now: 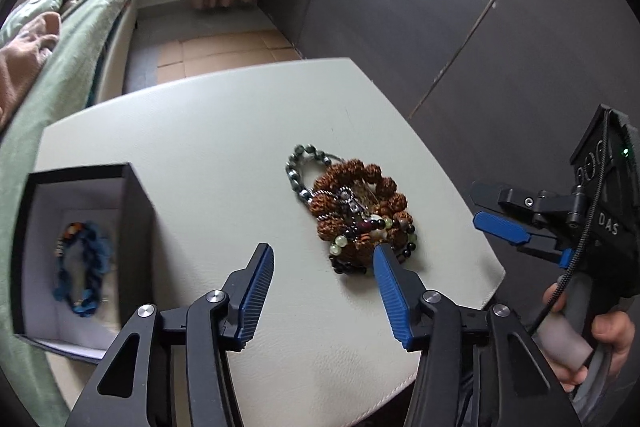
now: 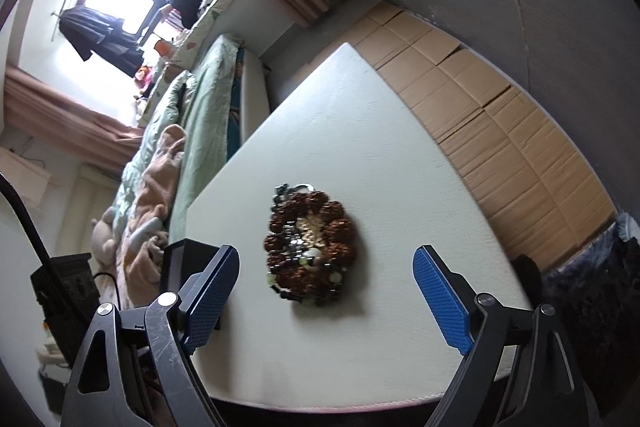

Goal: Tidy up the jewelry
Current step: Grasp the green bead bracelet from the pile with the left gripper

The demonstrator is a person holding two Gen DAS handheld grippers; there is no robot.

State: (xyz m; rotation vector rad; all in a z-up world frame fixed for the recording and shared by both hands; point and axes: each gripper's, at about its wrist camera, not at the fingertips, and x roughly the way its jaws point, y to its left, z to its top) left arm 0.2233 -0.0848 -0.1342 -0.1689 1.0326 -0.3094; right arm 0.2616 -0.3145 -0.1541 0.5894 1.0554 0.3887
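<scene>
Counter (image 1: 200,131): pale surface under both of your tools.
Bracelet pile (image 1: 360,215): brown knobbly beads tangled with green, dark and pale strands, right of centre on the counter.
Black box (image 1: 136,195): open, at the counter's left edge; blue bracelet (image 1: 86,271) lies inside it.
Left tool (image 1: 323,251): your jaws stand apart, nothing between them; the right fingertip sits just at the pile's near edge.
Right tool (image 2: 326,255): spread wide, empty, hanging near the pile; your hand (image 1: 600,339) grips its handle.
</scene>
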